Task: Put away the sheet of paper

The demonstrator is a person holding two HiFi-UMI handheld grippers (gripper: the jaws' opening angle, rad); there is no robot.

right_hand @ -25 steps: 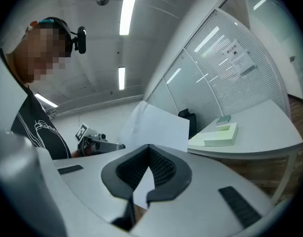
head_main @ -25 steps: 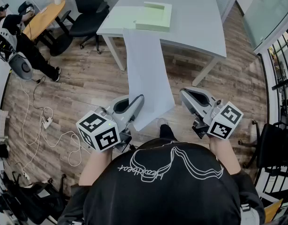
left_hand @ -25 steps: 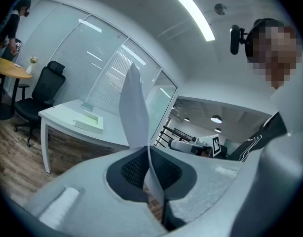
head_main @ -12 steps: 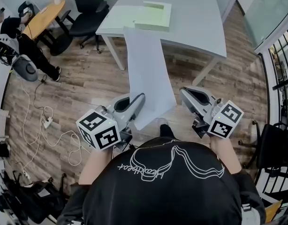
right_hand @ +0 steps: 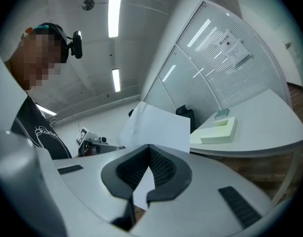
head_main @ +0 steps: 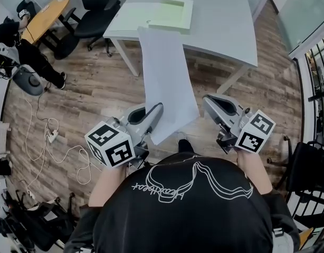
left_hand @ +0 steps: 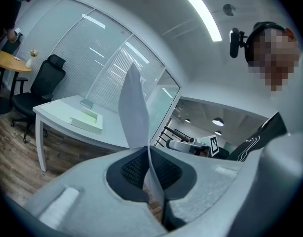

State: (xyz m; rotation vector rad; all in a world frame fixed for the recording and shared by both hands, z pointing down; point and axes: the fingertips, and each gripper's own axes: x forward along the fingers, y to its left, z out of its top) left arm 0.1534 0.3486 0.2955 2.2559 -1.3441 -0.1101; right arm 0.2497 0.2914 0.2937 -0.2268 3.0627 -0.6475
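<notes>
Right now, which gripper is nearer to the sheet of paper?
Left. The left gripper clamps the near end of the sheet of paper; the right gripper sits apart, off its right edge.

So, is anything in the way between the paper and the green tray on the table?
Nothing visible does. The paper, pinched in the left gripper, rises over the floor before the table; the tray sits near that edge.
</notes>
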